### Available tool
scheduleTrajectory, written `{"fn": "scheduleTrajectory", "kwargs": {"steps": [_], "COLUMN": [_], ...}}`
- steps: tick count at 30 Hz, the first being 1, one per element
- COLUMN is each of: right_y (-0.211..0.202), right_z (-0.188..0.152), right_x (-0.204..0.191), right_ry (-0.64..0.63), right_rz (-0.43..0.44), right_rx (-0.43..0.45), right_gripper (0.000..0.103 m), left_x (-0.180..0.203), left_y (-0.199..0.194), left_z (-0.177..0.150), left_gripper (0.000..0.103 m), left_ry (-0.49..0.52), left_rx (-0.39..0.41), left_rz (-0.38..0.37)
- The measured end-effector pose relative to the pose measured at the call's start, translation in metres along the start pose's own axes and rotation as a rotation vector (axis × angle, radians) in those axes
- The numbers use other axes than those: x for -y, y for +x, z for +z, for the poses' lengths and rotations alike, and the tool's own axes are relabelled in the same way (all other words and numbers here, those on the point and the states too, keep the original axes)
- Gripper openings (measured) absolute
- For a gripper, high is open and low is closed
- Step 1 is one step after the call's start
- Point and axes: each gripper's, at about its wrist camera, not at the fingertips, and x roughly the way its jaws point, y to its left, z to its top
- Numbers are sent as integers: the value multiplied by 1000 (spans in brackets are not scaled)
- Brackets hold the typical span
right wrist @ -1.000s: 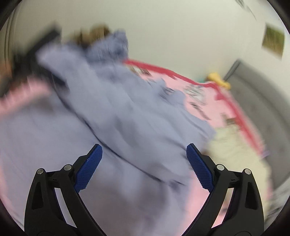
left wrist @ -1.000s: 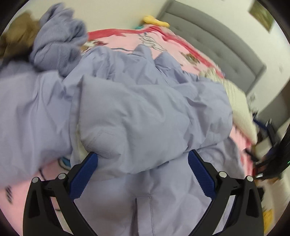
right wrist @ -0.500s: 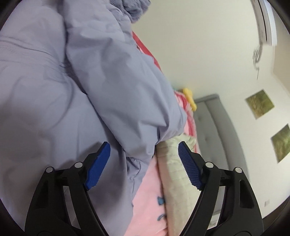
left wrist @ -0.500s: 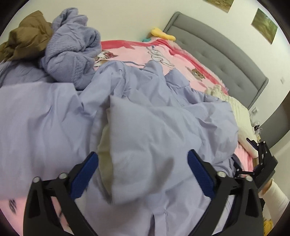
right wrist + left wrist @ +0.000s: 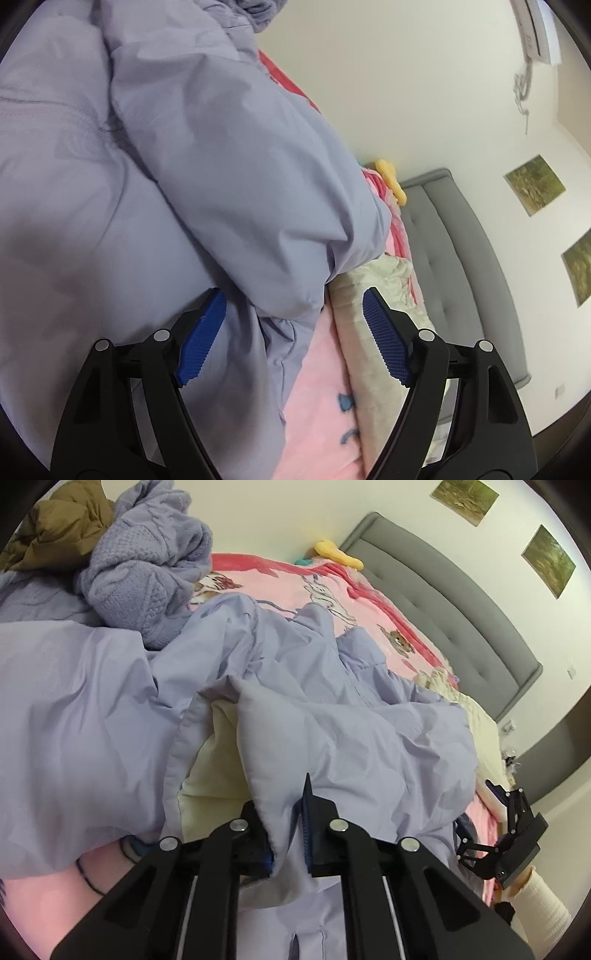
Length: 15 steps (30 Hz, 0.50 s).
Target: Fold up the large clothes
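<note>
1. While the left wrist view is looking down across the bed [image 5: 369, 602], your left gripper [image 5: 286, 823] is clamping a fold of the lilac padded jacket [image 5: 332, 716]; its jaws have just been closing and are now pinching the fabric between them. The jacket is lying crumpled over the pink blanket [image 5: 37, 904], with its cream lining [image 5: 214, 760] showing just left of the pinched fold. A lilac knitted sweater [image 5: 147, 572] is lying bunched at the far left, touching the jacket, and an olive-brown garment [image 5: 62, 524] is sitting behind it. At the right edge, your right gripper [image 5: 495, 794] is appearing beside the jacket's hem, above a white sleeve [image 5: 543, 904]. A grey headboard [image 5: 461, 609] is running along the far side.

2. As the right wrist view is showing, your right gripper [image 5: 293, 325] is holding its jaws apart; they were closing somewhat a moment ago. The jacket's [image 5: 184, 184] cuffed edge is lying between the blue pads [image 5: 201, 336], and neither pad is visibly pressing on it. A cream quilted cloth [image 5: 373, 306] is lying on the pink blanket [image 5: 317, 387] just right of that edge.
</note>
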Motion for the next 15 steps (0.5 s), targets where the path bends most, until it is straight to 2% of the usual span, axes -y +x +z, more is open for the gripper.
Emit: {"fn": "scheduleTrajectory", "kwargs": {"steps": [2, 3, 5, 6, 7, 8, 10, 13, 15], "right_y": [6, 11, 17, 20, 24, 25, 33, 38, 35], "right_z": [0, 0, 2, 3, 5, 6, 12, 21, 27], "right_x": [0, 1, -3, -5, -9, -11, -5, 19, 37], "right_ry": [17, 16, 22, 9, -26, -43, -44, 57, 110], "right_rz": [10, 29, 55, 46, -4, -13, 17, 77, 87], "right_rx": [-14, -34, -43, -40, -31, -20, -36, -43, -33], "right_gripper": [55, 39, 35, 39, 50, 52, 27, 14, 12], "left_x": [8, 14, 24, 31, 37, 41, 44, 50, 60], "left_y": [0, 0, 3, 6, 9, 12, 18, 20, 16], "left_z": [3, 6, 12, 15, 17, 19, 24, 39, 60], "left_gripper": [9, 9, 9, 9, 9, 9, 8, 8, 8], "left_ry": [26, 46, 84, 117, 138, 144, 139, 122, 115], "left_rx": [14, 24, 34, 40, 49, 54, 57, 76, 109], "left_rz": [35, 67, 140, 177, 192, 196, 217, 224, 204]}}
